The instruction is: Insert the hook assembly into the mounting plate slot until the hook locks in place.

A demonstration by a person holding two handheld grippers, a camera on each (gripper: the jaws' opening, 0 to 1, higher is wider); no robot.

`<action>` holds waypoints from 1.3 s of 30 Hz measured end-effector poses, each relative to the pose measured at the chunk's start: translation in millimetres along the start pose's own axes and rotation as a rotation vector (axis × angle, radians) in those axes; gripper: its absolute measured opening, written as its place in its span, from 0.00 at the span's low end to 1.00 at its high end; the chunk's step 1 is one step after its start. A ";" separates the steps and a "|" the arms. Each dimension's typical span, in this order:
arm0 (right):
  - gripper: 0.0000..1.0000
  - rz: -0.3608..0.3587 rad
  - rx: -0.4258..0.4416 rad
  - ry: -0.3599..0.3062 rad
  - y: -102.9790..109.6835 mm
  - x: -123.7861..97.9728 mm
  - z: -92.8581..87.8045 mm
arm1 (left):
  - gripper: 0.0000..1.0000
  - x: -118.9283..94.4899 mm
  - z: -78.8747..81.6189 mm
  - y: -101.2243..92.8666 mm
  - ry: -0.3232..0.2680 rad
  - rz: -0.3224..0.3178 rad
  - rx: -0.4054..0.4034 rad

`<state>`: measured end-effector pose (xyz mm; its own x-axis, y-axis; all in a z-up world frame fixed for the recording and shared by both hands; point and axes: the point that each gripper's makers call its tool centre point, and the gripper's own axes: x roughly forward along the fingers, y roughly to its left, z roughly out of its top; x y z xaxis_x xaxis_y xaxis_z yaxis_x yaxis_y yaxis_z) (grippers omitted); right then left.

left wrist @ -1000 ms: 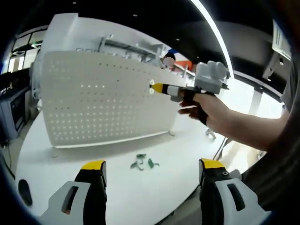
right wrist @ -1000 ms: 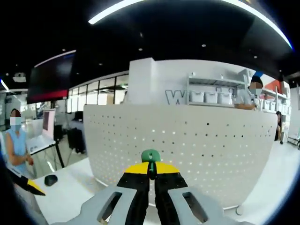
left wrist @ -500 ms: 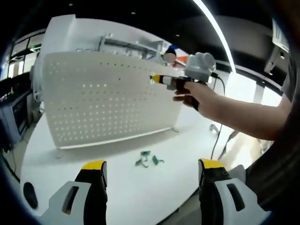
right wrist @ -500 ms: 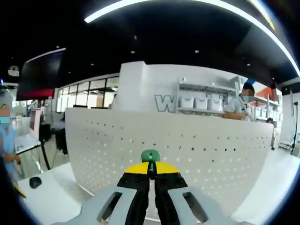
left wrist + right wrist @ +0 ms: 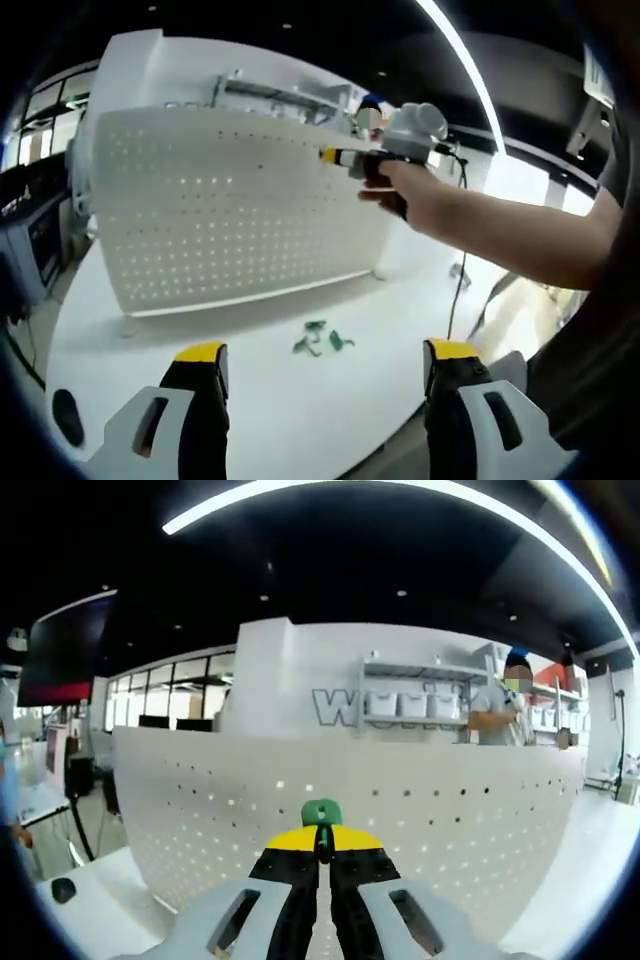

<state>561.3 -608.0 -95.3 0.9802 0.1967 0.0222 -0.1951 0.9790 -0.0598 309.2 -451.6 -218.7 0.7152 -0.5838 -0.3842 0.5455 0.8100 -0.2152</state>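
Observation:
A white perforated mounting plate [image 5: 220,210] stands upright on the white table [image 5: 270,390]. My right gripper [image 5: 322,842] is shut on a green hook [image 5: 322,812], held close in front of the mounting plate [image 5: 400,820] near its top edge. In the left gripper view that right gripper [image 5: 335,156] reaches in from the right in a person's hand, its yellow tip at the plate's upper right corner. My left gripper [image 5: 320,362] hangs open low over the table, nothing between its jaws. Loose green hooks [image 5: 322,340] lie on the table before the plate.
A dark mouse [image 5: 62,408] lies at the table's left edge. The person's forearm [image 5: 500,235] crosses the right side of the left gripper view. Shelving with white bins [image 5: 420,700] and a person [image 5: 500,710] stand behind the plate. A cable [image 5: 462,240] hangs from the right gripper.
The right gripper with the green hook has moved up and closer to the plate's top right corner. The left gripper has stayed open and nearly still.

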 end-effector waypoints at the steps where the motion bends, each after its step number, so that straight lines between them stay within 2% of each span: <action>1: 0.00 -0.007 -0.006 -0.002 -1.1 2.3 1.5 | 0.81 -0.2 0.4 0.9 -0.001 0.001 0.000; 8: 0.00 -0.033 -0.003 -0.026 -4.9 16.9 14.1 | 0.81 -3.7 6.0 14.3 -0.011 0.028 -0.002; 12: 0.00 -0.052 0.029 -0.024 -11.3 19.1 12.9 | 0.81 -7.0 6.9 22.7 -0.017 0.047 -0.008; 25: 0.00 -0.092 0.041 -0.022 -15.6 27.1 8.0 | 0.81 -12.6 9.0 33.4 -0.013 0.076 -0.009; 39: 0.00 -0.088 0.099 -0.049 -15.4 28.4 -1.1 | 0.80 -14.9 6.3 38.5 -0.015 0.094 -0.024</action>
<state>592.2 -617.5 -94.9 0.9913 0.1100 0.0719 -0.1133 0.9926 0.0434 322.3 -412.1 -215.6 0.7694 -0.5059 -0.3899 0.4655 0.8621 -0.2000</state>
